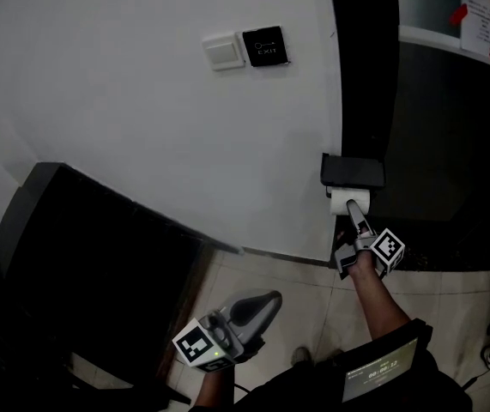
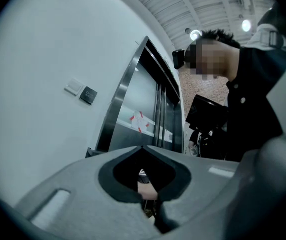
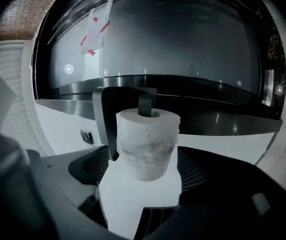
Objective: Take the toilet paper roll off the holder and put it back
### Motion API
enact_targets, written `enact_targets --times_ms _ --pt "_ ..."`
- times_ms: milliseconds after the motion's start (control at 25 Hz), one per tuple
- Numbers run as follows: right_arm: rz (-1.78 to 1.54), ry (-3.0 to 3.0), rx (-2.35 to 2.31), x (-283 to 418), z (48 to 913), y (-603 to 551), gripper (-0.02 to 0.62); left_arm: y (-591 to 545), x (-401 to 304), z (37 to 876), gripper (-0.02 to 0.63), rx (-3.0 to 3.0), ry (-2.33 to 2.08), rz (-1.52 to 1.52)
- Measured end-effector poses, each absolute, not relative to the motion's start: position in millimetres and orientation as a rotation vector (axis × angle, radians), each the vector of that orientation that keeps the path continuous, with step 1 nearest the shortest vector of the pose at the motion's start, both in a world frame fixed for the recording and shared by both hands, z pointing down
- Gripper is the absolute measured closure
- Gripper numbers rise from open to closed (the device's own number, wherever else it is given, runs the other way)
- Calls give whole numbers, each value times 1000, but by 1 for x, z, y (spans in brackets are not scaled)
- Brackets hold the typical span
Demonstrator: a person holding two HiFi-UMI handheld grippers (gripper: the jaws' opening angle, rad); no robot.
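Nearest the person, the left gripper (image 1: 262,303) hangs low and idle over the floor tiles. Its own view shows the jaws brought together with nothing between them.

Further out, the right gripper (image 1: 355,209) reaches to the wall. Its jaws sit one on each flank of the toilet paper roll (image 3: 148,141), pressing it; the roll's slight waist suggests a real squeeze. The roll is on the holder (image 3: 124,100), a black bracket fixed to the wall, with the holder's peg (image 3: 145,105) down its core. A loose sheet (image 3: 132,199) trails from the roll over the jaws.

With the roll seated and gripped, this is either the start of the lift-off or the end of the return; I cannot tell which. In either case the roll should travel straight along the line of the peg, since any tilt would probably bind the core. The soft paper will crush, so the grip wants only enough force to stop slipping, and the trailing sheet should not snag on the bracket.

Beyond, up the white wall (image 1: 142,127), are a white switch (image 1: 221,51) and a black exit button (image 1: 265,46).

By count: two grippers, one roll, one holder, one peg, two wall fittings.
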State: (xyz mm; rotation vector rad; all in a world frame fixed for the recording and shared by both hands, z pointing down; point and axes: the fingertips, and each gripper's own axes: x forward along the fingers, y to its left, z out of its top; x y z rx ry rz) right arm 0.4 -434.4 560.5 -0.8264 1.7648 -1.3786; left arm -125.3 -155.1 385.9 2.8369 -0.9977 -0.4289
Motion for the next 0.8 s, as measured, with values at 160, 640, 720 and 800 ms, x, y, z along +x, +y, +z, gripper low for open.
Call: enact_targets --times_ms 160,640,720,800 --pt "-1405 1792 -800 6 569 -405 178 -155 -114 387 609 2853 -958 -415" --pt "-1190 2523 -832 15 566 -248 462 -171 -63 374 609 2932 -708 -456" --pt "-1046 2610 -847 29 541 -236 547 -174 -57 373 609 2937 -675 -469" --pt "-928 2625 -804 38 504 -230 594 -177 -48 367 609 2945 -633 -501"
